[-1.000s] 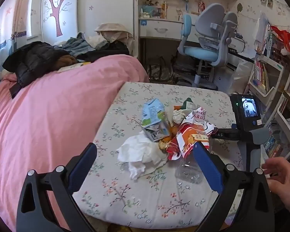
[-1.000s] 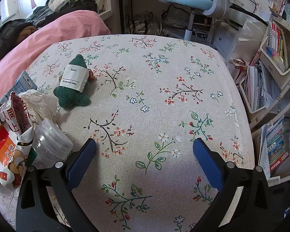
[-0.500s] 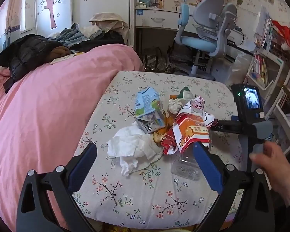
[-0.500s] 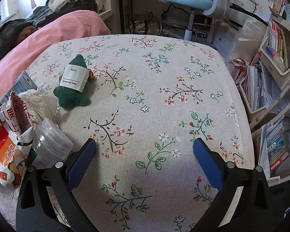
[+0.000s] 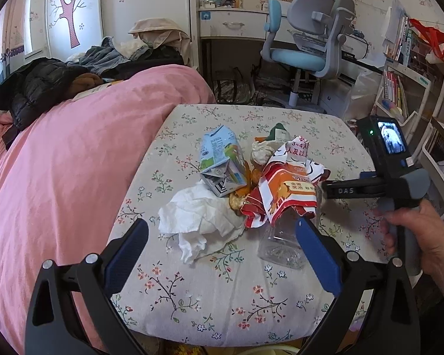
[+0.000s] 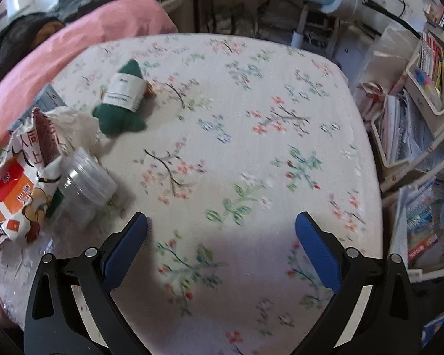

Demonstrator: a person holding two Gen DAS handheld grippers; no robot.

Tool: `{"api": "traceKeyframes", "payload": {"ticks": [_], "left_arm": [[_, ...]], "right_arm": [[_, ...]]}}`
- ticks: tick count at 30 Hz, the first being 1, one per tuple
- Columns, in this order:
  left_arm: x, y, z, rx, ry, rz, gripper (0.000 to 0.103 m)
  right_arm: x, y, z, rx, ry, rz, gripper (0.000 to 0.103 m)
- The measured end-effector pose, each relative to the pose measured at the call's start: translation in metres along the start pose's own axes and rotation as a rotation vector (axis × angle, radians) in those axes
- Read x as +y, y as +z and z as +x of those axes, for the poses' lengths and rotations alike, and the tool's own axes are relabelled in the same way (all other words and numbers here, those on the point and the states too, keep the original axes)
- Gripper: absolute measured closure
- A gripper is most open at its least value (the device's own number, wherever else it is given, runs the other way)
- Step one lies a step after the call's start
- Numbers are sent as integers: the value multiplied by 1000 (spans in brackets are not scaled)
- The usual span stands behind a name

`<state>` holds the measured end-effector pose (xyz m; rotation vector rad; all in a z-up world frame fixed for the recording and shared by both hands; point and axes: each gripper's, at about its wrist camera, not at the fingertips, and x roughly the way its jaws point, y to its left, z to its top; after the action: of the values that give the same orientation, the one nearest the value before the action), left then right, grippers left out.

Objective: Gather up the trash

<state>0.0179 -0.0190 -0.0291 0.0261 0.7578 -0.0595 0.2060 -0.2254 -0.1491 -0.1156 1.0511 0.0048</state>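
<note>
Tablecloth (image 6: 251, 153), floral, beside pink bed (image 5: 59, 162).

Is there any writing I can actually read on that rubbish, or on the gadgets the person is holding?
"DAS": on the black bar of the right hand-held gripper.
"人及以上": red characters on the snack wrapper; its orange panel print is too small to read.
Milk carton: print too small to read.
White label on the green plush toy: blurred, unreadable.
</note>
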Motion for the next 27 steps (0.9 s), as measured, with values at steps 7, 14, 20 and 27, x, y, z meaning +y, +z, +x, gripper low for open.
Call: {"api": "traceKeyframes", "payload": {"ticks": [7,14,20,27], "left_arm": [[-4,0,-3,-4,-4,7,8],[-4,1,-5,-14,-4,8,8],[-5,1,-6,-14,6,20,8],[-5,0,-7,-18,8,18,8]], "right_arm": [[-16,-5,-47,-105,-9,34,7],[-23,-12,-117,-286,-11,42,7],[-5,-26,-159,-391,-65,-17,7],[11,-32,-181,-433,-78,-43,7]]}}
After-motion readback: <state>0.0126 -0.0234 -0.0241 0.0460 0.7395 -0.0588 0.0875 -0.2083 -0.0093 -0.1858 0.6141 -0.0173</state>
